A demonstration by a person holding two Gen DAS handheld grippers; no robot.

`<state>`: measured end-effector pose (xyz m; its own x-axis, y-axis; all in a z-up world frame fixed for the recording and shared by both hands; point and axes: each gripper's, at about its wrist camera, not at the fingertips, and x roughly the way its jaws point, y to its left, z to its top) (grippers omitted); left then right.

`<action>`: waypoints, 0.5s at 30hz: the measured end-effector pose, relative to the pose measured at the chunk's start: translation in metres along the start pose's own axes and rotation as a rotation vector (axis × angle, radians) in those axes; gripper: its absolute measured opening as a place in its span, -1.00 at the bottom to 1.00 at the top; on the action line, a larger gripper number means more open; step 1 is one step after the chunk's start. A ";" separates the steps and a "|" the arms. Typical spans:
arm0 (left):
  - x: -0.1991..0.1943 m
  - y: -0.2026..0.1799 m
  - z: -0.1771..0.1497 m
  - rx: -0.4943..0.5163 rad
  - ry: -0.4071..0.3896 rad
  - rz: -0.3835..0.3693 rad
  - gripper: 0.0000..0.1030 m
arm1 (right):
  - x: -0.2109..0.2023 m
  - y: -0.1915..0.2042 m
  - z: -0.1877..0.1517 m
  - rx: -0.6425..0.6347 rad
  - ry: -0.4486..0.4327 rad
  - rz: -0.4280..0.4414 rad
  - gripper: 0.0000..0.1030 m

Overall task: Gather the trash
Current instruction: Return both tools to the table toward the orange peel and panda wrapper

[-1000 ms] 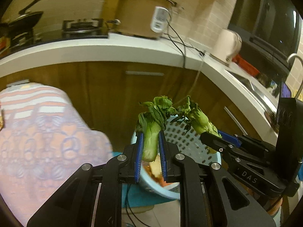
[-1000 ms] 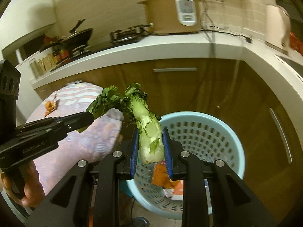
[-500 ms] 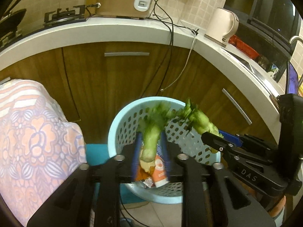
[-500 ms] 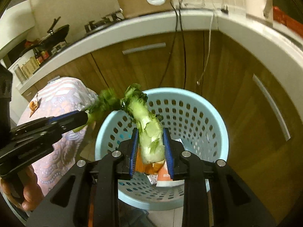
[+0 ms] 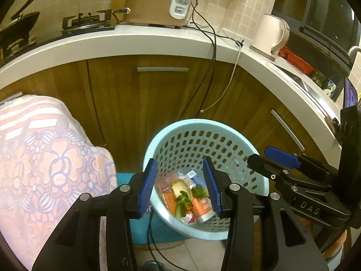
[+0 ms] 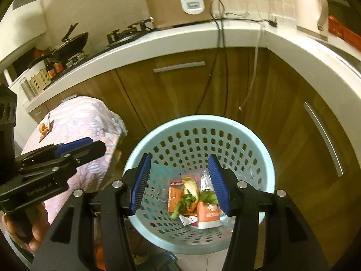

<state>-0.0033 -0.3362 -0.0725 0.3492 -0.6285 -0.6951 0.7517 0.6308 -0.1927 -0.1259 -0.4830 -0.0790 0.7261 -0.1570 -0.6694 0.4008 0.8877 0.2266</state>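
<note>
Left wrist view. Left gripper [image 5: 182, 183] spread wide and empty above the light blue perforated basket [image 5: 198, 135], where a second ago clamped on a bok choy stalk. Green stalk [image 5: 181, 203] now down on the basket floor among an orange carton [image 5: 203, 207], a bread-like piece [image 5: 180, 187] and plastic wrappers; exact count of greens hard to tell amid the clutter. Right gripper [image 5: 266, 160] reaching in from the right over the basket rim, blue pads bare, no vegetable between them as before. Patterned cloth [image 5: 45, 162] at left, wooden cabinets [image 5: 158, 94] behind, rice cooker [image 5: 158, 0] and kettle [image 5: 270, 36] on the white counter [image 5: 112, 43].

Right wrist view. Right gripper [image 6: 179, 178] likewise parted and holding nothing, centred over the basket [image 6: 198, 126]; stalk formerly pinched here gone from the fingers. Greens [image 6: 187, 201] lying at the bottom beside the orange carton [image 6: 208, 214] and the bread-like piece [image 6: 190, 184]. Left gripper [image 6: 90, 148] at left edge, over the patterned cloth [image 6: 83, 119], beside the basket, leaf no longer at its tip; hand [image 6: 29, 232] wrapped around its handle. Scrap of orange peel [image 6: 42, 128] resting on the cloth, well apart from the basket.
</note>
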 end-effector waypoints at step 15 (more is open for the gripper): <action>-0.114 0.123 0.006 -0.172 -0.176 0.173 -0.20 | -0.005 0.150 0.048 -0.198 -0.100 0.192 -0.04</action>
<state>0.0527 -0.1895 -0.0123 0.5667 -0.5645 -0.6001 0.5721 0.7938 -0.2064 -0.0425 -0.3699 -0.0078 0.8336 -0.0113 -0.5522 0.1412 0.9709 0.1933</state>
